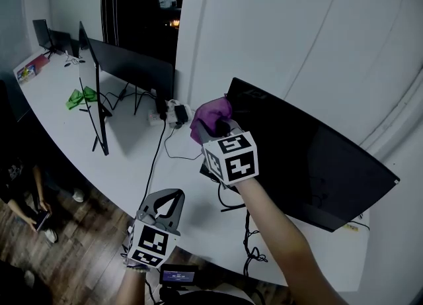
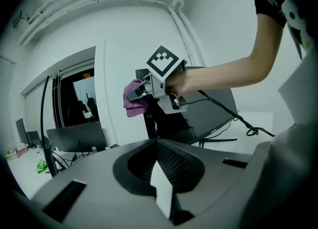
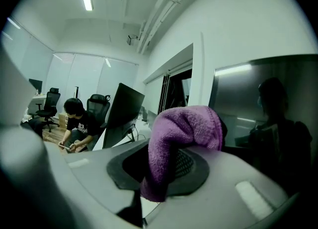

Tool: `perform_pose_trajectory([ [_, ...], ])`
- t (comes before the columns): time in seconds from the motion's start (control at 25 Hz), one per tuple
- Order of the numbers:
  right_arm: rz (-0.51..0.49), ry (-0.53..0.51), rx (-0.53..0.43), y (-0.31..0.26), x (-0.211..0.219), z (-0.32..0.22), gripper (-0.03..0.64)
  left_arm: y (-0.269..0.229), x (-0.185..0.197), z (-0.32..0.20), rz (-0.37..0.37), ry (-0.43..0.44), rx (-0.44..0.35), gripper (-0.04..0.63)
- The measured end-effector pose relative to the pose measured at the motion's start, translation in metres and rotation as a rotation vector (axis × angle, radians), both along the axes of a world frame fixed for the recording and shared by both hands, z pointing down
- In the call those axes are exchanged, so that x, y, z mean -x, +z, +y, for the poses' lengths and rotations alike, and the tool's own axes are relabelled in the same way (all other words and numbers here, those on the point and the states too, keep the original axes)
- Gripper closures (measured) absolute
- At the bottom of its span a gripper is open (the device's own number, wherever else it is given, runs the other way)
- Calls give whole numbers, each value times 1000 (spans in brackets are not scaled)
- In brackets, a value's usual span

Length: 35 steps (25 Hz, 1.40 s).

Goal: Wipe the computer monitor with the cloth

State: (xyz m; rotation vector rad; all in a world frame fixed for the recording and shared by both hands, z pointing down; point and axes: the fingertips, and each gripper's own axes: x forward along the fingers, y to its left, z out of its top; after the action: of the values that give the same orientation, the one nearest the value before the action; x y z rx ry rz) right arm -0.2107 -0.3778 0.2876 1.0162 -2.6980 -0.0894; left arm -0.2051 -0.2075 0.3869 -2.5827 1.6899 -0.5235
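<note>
Right gripper (image 3: 166, 169) is clenched on a purple cloth (image 3: 188, 122), which bunches up over its jaws. In the head view the cloth (image 1: 210, 116) sits at the upper left corner of the dark computer monitor (image 1: 310, 158); contact with the screen cannot be confirmed. Left gripper (image 2: 158, 148) hangs low off the near edge of the white table (image 1: 129, 158), jaws pressed together with nothing between them. A second monitor (image 1: 92, 88) stands edge-on further along the table, near a green item (image 1: 80, 96).

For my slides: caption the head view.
Right tool holds purple cloth beside the monitor; left tool shut, empty.
</note>
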Motion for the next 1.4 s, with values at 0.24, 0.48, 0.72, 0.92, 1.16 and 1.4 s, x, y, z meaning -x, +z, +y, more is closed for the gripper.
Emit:
perform_pose_trajectory([
  [0.24,-32,3,-38,-30,-1,-4,540,-4,-1,-1,-4,3,-7,589],
  [0.48,-45,7,-69,-54,-4,-7,540,-8,-6,0,-13,15,-14,589],
  [0.72,-52,9,-98,-70,-6,-6,540,-10,-10,1,-13,16,-19,589],
  [0.92,-71,-14,-135,-77,-16,7,540,-16,-21,-2,-15,31,-40,589],
  [1.16,-25,18,-212,-59,-64,41,540,-24,-44,-1,-24,83,-62,589],
  [1.4,7,70,-186,-11,-134,83,540,-33,-76,-1,-22,128,-92,589],
])
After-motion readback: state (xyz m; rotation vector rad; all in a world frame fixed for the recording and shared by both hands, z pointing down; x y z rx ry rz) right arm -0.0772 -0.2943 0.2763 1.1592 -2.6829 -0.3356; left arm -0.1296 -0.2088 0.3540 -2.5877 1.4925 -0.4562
